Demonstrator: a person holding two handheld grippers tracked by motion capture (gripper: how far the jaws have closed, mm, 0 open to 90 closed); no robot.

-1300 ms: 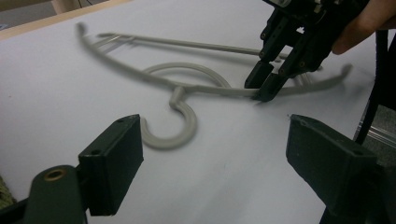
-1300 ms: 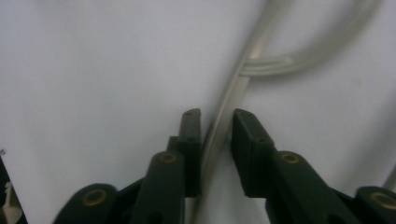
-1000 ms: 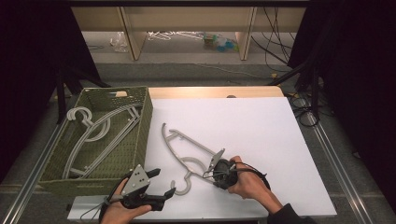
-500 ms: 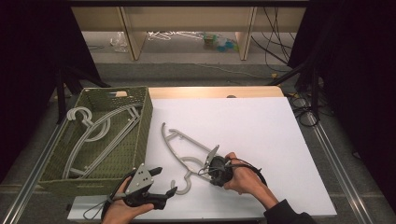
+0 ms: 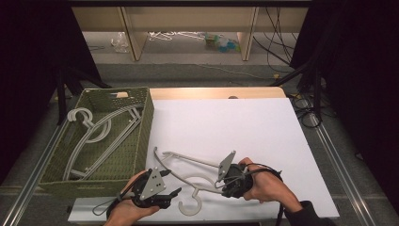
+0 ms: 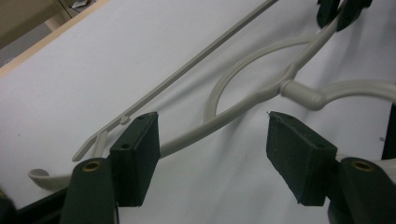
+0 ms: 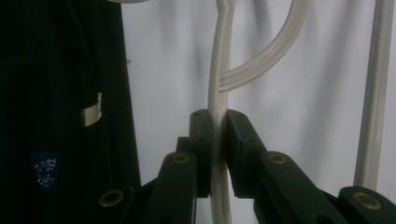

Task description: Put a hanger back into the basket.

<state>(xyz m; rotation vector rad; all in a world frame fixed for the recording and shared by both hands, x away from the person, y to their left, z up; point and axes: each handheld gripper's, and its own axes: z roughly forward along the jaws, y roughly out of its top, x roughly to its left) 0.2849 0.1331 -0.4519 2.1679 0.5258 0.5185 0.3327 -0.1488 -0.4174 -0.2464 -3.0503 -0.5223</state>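
Grey plastic, the hanger lay across the near part of the white table top, its hook curling toward the near edge between my two hands; my right gripper had its jaws clamped tight on one of the hanger's arms, and in the right gripper view the pale ribbed bar ran straight up between the two black pads, pinched on both sides; my left gripper sat just left of the hook, its jaws apart though they had just been narrowing; in the left gripper view the hanger's other arm passed between the pads without either pad pressing on it; to the left, touching the white top's edge, stood a green woven basket with more pale hangers lying inside it.
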